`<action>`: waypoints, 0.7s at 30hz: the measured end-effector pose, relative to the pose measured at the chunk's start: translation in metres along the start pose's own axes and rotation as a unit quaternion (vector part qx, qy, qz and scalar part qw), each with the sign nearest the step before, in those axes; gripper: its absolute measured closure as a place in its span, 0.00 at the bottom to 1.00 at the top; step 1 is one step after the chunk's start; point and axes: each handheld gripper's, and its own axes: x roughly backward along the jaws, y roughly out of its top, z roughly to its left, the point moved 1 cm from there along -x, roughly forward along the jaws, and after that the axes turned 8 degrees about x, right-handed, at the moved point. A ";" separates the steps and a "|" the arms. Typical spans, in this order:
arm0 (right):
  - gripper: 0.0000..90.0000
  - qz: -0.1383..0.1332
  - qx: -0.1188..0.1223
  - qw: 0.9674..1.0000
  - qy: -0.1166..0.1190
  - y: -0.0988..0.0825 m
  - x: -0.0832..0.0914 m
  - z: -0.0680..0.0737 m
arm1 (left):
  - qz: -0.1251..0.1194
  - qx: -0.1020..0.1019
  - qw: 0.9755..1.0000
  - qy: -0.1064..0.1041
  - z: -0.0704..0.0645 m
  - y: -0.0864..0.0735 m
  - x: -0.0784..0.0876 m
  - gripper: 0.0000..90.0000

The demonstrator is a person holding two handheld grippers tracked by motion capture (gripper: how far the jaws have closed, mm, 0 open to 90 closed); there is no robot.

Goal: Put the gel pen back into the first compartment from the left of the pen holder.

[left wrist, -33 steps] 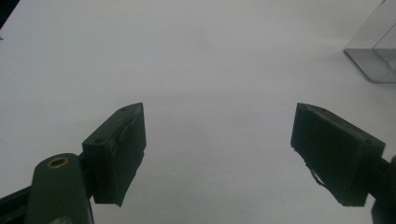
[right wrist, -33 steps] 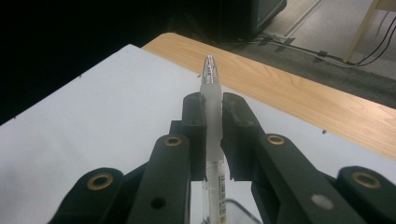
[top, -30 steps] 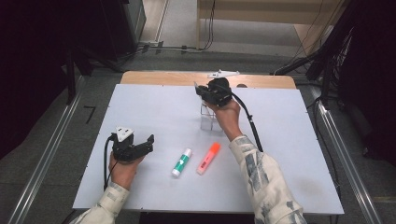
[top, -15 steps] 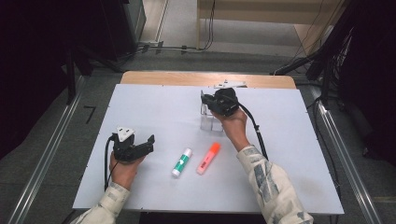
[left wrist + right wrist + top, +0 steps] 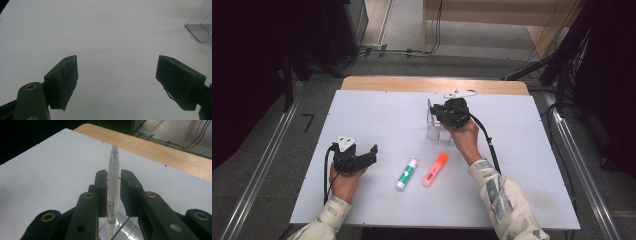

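A white translucent pen (image 5: 113,182) stands upright with its lower end inside a clear plastic holder (image 5: 120,225). My right gripper (image 5: 114,192) straddles the pen. Its jaws have just been opening and stand a hair off the barrel, the pen still between them. From above, the right gripper (image 5: 452,112) hovers over the holder (image 5: 434,127) at the table's far middle. My left gripper (image 5: 371,155) rests at the near left, wide open (image 5: 116,80) over bare table, with nothing between its jaws.
A green-and-white glue stick (image 5: 406,174) and an orange highlighter (image 5: 435,169) lie side by side near the front middle of the white tabletop (image 5: 522,165). The holder's corner (image 5: 200,27) also appears in the left gripper view. A wooden strip (image 5: 412,84) edges the far side.
My right hand has shifted a little to the right and lowered over the clear holder. The left hand has stayed put.
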 end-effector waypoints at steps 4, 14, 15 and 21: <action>0.78 -0.002 0.000 1.000 -0.001 -0.001 0.002 -0.001 | 0.001 -0.001 1.000 -0.001 0.000 0.000 0.000 0.20; 0.62 -0.021 0.005 1.000 -0.001 -0.007 0.024 -0.003 | 0.002 0.000 1.000 -0.001 0.000 0.000 0.000 0.20; 0.60 -0.022 0.006 1.000 -0.002 -0.009 0.026 -0.003 | 0.002 0.000 1.000 0.000 0.000 0.000 0.000 0.20; 0.53 -0.025 0.013 1.000 -0.003 -0.018 0.043 -0.001 | 0.002 -0.001 1.000 0.000 -0.001 0.000 0.000 0.20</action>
